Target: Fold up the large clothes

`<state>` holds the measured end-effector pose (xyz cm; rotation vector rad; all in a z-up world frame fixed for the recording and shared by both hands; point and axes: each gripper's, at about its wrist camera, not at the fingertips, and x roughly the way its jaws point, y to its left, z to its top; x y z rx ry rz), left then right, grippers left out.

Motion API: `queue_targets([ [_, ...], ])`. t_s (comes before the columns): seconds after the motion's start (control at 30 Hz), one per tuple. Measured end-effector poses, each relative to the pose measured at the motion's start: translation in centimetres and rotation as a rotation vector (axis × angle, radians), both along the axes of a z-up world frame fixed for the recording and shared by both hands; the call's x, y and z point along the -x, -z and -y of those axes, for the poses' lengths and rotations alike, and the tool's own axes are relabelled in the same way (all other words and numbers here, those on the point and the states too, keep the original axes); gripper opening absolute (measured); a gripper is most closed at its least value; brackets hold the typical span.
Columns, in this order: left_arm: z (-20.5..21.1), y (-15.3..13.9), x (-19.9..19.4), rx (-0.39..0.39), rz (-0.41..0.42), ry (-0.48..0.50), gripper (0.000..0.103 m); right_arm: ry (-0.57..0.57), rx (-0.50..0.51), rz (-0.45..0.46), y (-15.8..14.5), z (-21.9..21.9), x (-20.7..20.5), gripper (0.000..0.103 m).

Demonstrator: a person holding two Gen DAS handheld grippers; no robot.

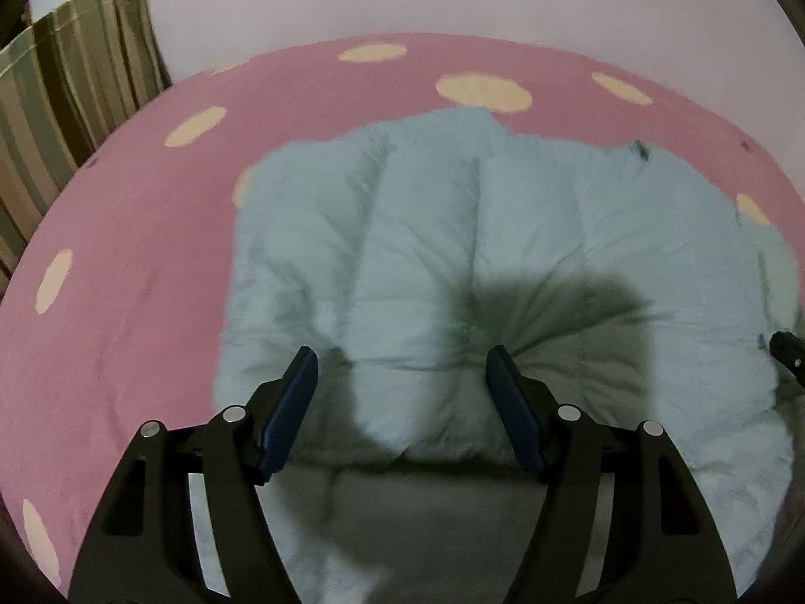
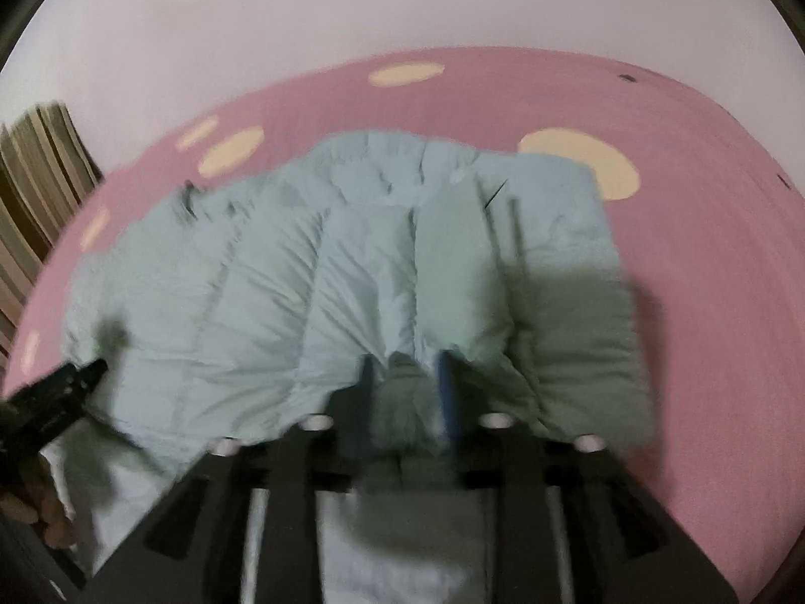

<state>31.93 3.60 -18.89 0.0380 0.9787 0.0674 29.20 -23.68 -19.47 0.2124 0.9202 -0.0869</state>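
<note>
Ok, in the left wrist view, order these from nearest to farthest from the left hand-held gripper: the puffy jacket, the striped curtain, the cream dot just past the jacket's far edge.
1. Puffy jacket, directly under and ahead of the left hand-held gripper.
2. Cream dot, beyond the jacket's far edge.
3. Striped curtain, far upper left, off the bed.

No readable text in either view.

The pale quilted jacket [image 1: 453, 231], the pink spotted bedcover [image 1: 151, 231] and the striped curtain [image 1: 75, 80] carry no lettering, label, brand mark or number that can be made out; the right wrist view is too blurred to show any small print.
</note>
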Motion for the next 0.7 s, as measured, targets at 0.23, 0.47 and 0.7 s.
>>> queue_targets([
  [0.23, -4.1, -4.1, 9.1, 0.028, 0.086, 0.005, 0.081, -0.008, 0.029, 0.058, -3.6, 2.2, 7.9, 0.055],
  [0.47, -8.7, -2.8, 18.9, 0.084, 0.050, -0.026, 0.081, 0.000, 0.004, 0.002, -1.7, 4.5, 17.7, 0.056],
  [0.7, -10.9, -0.9, 25.1, 0.210, -0.035, 0.005, 0.081, -0.007, -0.039, -0.029, 0.0, 4.1, 23.6, 0.056],
])
